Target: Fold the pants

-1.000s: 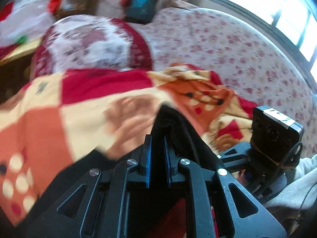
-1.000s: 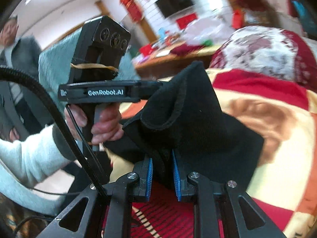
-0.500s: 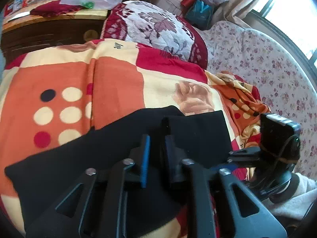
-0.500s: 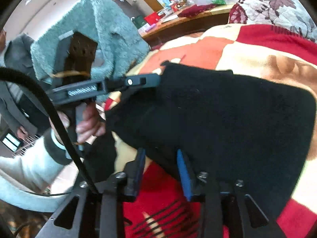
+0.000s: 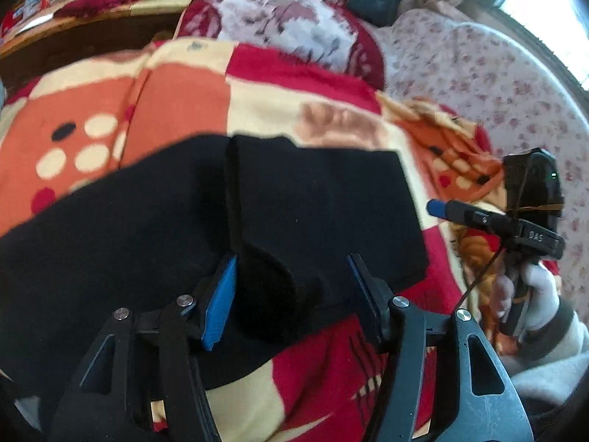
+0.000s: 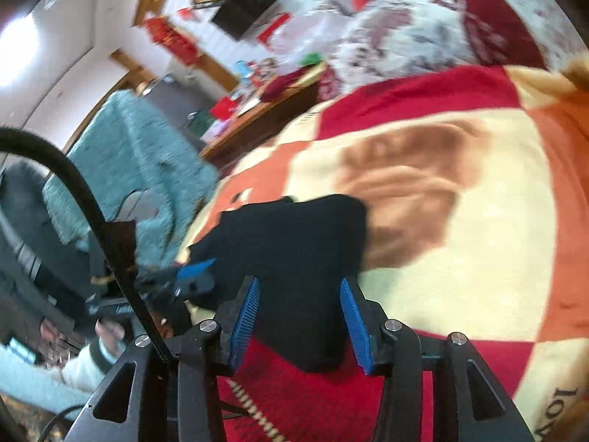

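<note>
The black pants (image 5: pixel 176 221) lie folded flat on a patterned red, orange and cream blanket (image 5: pixel 257 95). My left gripper (image 5: pixel 291 294) is open, its blue pads standing either side of a raised fold at the pants' near edge. My right gripper (image 6: pixel 300 316) is open too, straddling the near corner of the pants (image 6: pixel 294 250) without pinching them. The right gripper also shows in the left wrist view (image 5: pixel 515 224), beside the pants' right edge. The left gripper shows in the right wrist view (image 6: pixel 180 280), at the pants' left edge.
A floral red and white pillow (image 5: pixel 279 25) lies at the blanket's far end. A flowered sofa back (image 5: pixel 497 84) runs along the right. A cluttered wooden table (image 6: pixel 257 110) and a teal fuzzy throw (image 6: pixel 136 162) stand to the left.
Both grippers have let go of the pants and opened wide. The pants, held up a second ago, now lie flat on the blanket. Both grippers have drawn back a little.
</note>
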Demonstrator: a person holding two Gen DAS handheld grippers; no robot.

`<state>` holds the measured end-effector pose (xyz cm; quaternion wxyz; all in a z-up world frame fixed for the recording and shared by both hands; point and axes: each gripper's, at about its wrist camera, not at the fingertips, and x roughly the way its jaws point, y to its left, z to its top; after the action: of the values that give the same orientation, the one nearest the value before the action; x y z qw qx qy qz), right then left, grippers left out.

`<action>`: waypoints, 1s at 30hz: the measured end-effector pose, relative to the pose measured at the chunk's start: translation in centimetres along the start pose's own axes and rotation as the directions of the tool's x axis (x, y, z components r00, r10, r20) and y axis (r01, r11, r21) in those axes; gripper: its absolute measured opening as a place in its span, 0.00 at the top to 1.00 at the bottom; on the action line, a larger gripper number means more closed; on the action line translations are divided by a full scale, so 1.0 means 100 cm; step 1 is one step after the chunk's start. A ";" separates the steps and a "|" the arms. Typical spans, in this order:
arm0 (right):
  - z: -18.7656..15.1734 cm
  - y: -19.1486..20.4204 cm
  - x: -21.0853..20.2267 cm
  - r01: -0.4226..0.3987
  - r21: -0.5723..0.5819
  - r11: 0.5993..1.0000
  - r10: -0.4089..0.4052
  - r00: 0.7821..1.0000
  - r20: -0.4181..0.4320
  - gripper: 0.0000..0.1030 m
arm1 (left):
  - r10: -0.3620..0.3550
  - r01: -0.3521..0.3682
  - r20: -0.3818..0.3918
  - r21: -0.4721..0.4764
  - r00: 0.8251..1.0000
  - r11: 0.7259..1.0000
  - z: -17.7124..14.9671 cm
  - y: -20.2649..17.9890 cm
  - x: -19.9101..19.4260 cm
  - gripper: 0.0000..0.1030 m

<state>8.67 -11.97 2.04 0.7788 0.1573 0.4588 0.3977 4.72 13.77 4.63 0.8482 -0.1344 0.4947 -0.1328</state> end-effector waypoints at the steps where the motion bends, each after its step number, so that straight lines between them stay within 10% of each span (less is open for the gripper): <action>1: 0.001 -0.005 0.000 0.009 0.007 1.000 -0.009 1.000 -0.002 0.57 | 0.009 -0.009 0.008 -0.006 1.000 1.000 -0.001 0.000 0.003 0.43; 10: 0.018 -0.038 0.034 -0.096 0.112 0.989 0.098 0.995 -0.015 0.52 | 0.032 -0.029 0.044 -0.057 0.999 0.998 0.000 -0.001 0.010 0.44; 11: 0.019 -0.040 0.039 -0.099 0.118 0.988 0.101 0.995 -0.013 0.53 | 0.035 -0.032 0.050 -0.063 0.998 0.997 0.000 0.000 0.010 0.56; 15: 0.023 -0.037 0.041 -0.069 0.104 0.992 0.071 0.997 -0.012 0.70 | 0.026 -0.019 0.040 -0.156 0.999 0.988 -0.002 0.017 0.005 0.84; 23: 0.018 -0.015 0.048 0.156 -0.030 0.987 -0.157 0.987 -0.042 0.72 | 0.115 -0.108 0.059 -0.116 0.992 0.987 -0.014 0.005 0.007 0.87; 30: 0.015 -0.022 0.041 0.162 -0.018 0.987 -0.162 0.987 -0.021 0.66 | 0.165 -0.158 0.070 -0.094 0.984 0.983 -0.017 -0.002 0.000 0.87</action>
<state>12.09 -10.02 -0.92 0.8046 0.1088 0.4757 0.3384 3.22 13.39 3.91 0.8681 -0.1360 0.4760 -0.0364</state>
